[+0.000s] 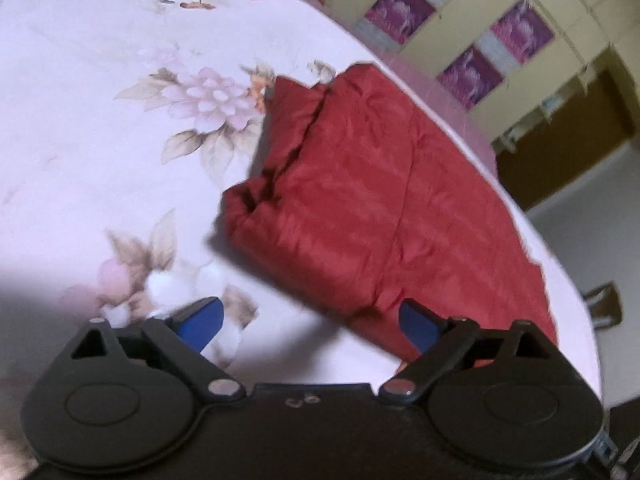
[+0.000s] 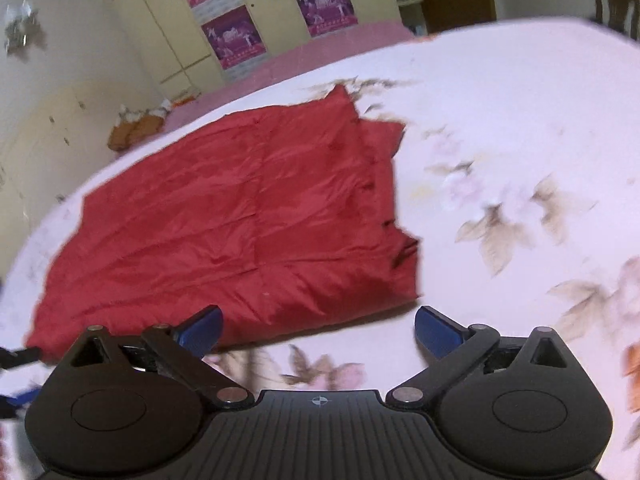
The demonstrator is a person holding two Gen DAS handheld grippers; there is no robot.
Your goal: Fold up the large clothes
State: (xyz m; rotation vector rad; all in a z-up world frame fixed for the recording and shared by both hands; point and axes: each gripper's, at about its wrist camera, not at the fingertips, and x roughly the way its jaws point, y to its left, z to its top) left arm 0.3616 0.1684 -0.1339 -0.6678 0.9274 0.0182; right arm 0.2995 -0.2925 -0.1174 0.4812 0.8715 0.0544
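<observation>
A red quilted garment [image 1: 360, 208] lies folded into a rough rectangle on the floral pink bedsheet [image 1: 100, 80], near the bed's edge. In the right wrist view the garment [image 2: 240, 224] fills the left-centre, with layered folded edges along its right side. My left gripper [image 1: 312, 320] is open and empty, hovering just short of the garment's near edge, its right finger over the red cloth. My right gripper [image 2: 318, 328] is open and empty, just above the garment's near edge, its left finger over the cloth.
The bed edge [image 1: 560, 240] runs close behind the garment in the left wrist view. Cream wardrobes with purple posters [image 2: 236, 36] stand beyond the bed. A wooden chair [image 2: 616, 0] is at the far right. The sheet [image 2: 520, 120] stretches to the right of the garment.
</observation>
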